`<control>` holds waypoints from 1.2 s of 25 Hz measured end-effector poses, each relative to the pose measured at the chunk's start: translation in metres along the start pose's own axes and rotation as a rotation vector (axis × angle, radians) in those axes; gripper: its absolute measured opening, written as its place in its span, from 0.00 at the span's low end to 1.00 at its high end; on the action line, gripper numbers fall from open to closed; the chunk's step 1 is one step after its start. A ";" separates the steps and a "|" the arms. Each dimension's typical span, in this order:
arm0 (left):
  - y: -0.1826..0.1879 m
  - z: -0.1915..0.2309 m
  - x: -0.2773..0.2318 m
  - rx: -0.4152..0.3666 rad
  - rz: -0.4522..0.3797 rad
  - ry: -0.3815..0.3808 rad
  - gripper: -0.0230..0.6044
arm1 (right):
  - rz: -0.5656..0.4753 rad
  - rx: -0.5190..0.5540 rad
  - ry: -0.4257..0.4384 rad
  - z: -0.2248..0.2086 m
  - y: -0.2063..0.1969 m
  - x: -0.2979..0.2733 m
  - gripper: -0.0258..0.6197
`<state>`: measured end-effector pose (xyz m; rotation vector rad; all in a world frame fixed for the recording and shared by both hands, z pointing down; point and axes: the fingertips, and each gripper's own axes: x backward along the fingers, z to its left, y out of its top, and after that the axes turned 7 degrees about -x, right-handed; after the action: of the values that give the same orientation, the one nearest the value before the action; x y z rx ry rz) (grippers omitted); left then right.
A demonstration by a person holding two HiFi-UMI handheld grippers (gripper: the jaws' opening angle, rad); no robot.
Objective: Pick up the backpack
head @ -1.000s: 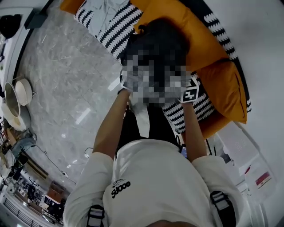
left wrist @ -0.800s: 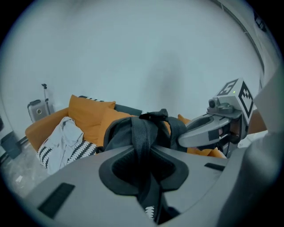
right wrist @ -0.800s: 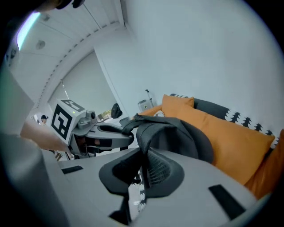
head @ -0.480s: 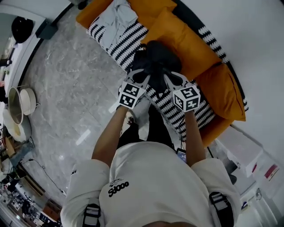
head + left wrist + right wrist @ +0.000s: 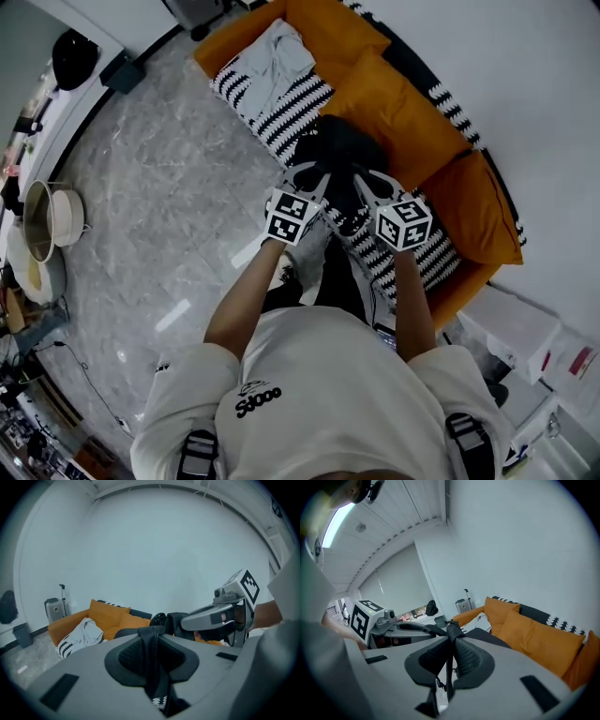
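Note:
The black backpack (image 5: 339,153) hangs above the orange sofa (image 5: 412,112), held up by its straps between my two grippers. My left gripper (image 5: 312,178) is shut on one black strap (image 5: 154,667), which runs up between its pads. A second black strap (image 5: 449,667) is pinched in my right gripper (image 5: 364,183), which is also shut. In the left gripper view my right gripper (image 5: 213,617) shows to the right, with the bag's dark top (image 5: 164,618) beside it. My left gripper (image 5: 401,626) shows at the left of the right gripper view.
A black-and-white striped blanket (image 5: 281,108) and a pale garment (image 5: 281,52) lie on the sofa, with orange cushions (image 5: 483,202) behind. A grey suitcase (image 5: 55,609) stands at the sofa's end. Bowls (image 5: 47,216) sit at the left on the marble floor (image 5: 159,187).
Both grippers have risen together with the backpack's straps in them, and the bag has come up off the sofa seat. The grippers stay side by side.

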<state>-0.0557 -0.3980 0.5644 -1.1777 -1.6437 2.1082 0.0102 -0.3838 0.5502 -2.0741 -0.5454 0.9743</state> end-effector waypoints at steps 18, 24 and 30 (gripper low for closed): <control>0.036 0.012 0.199 -0.010 -0.188 0.102 0.15 | -0.086 0.093 0.160 0.194 0.028 0.032 0.12; 0.059 0.009 0.240 -0.068 -0.239 0.134 0.15 | -0.137 0.162 0.181 0.238 0.045 0.052 0.12; 0.106 0.006 0.277 -0.098 -0.327 0.156 0.15 | -0.206 0.203 0.212 0.273 0.085 0.080 0.12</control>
<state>-0.2102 -0.2711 0.3446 -0.9909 -1.7465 1.7121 -0.1506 -0.2597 0.3333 -1.8698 -0.5151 0.6533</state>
